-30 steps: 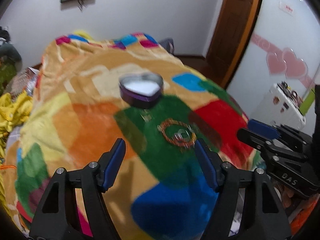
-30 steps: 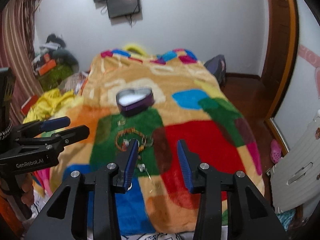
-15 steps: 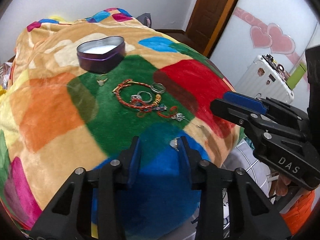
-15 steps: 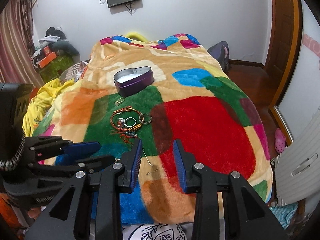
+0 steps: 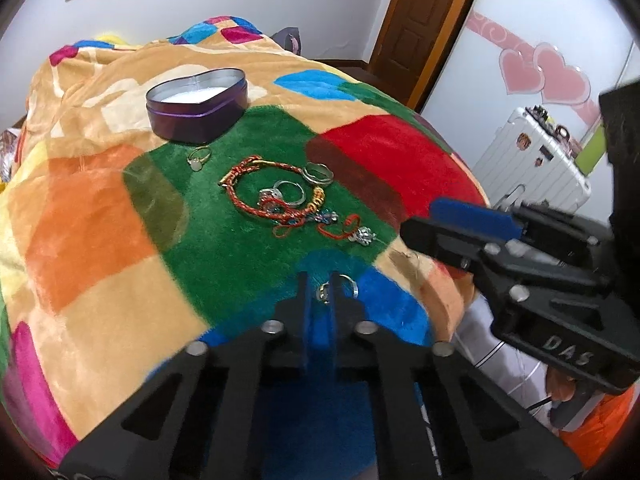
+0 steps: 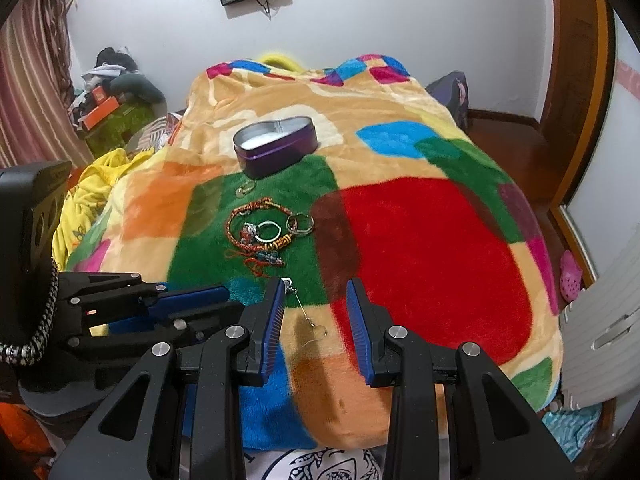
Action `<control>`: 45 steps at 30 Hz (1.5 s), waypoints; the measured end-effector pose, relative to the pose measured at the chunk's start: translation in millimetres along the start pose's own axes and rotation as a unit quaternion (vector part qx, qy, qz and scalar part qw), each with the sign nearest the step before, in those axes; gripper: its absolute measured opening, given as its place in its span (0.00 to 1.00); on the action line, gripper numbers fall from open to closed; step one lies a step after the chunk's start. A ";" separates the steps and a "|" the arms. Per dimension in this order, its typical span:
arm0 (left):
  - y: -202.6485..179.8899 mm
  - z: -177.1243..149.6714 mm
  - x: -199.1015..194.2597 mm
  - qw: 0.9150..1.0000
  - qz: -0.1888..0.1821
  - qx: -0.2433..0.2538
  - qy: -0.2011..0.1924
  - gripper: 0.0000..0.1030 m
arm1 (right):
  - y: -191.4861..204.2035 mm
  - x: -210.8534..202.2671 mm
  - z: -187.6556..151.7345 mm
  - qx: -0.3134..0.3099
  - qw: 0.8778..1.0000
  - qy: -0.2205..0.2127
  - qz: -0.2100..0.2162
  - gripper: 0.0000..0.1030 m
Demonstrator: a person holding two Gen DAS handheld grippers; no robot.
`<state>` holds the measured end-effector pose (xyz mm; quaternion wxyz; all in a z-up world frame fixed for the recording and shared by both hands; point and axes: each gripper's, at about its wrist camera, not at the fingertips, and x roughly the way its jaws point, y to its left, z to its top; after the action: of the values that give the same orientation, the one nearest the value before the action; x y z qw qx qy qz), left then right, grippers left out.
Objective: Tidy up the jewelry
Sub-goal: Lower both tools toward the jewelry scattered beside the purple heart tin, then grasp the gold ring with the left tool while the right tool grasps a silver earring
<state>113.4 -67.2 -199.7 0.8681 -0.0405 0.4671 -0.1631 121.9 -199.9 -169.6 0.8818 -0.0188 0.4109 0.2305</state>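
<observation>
Bed w/ patchwork blanket (image 6: 420, 248), heart tin (image 6: 276, 146) (open), bracelet (image 6: 256, 226), rings (image 6: 300, 224)

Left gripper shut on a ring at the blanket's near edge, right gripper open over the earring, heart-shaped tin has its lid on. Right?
Not quite: the heart-shaped tin is open, with no lid on it. The left wrist view shows its white inside. The rest holds: the left gripper is shut on the ring at the blanket's near edge, and the right gripper is open over the earring.

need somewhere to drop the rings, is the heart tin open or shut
Open. The heart tin has no lid on, and both views look down past its rim to a pale inside; no jewelry shows in it.
</observation>
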 end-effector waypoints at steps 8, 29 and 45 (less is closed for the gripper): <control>15.0 10.4 -9.7 1.000 0.011 -0.019 -0.015 0.00 | 6.8 20.4 -0.4 -0.010 0.999 0.029 0.024 0.19; 14.1 15.5 -20.0 1.000 0.021 -0.018 -0.010 0.16 | 2.0 9.0 7.3 -0.003 1.000 0.002 0.001 0.04; -3.5 8.8 -1.5 1.000 0.003 0.002 0.021 0.25 | -6.1 9.3 6.8 0.017 1.000 0.023 0.011 0.06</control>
<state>119.0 -70.8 -192.8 0.8585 -0.0338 0.4853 -0.1625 134.5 -200.2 -172.9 0.8698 -0.0040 0.4349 0.2328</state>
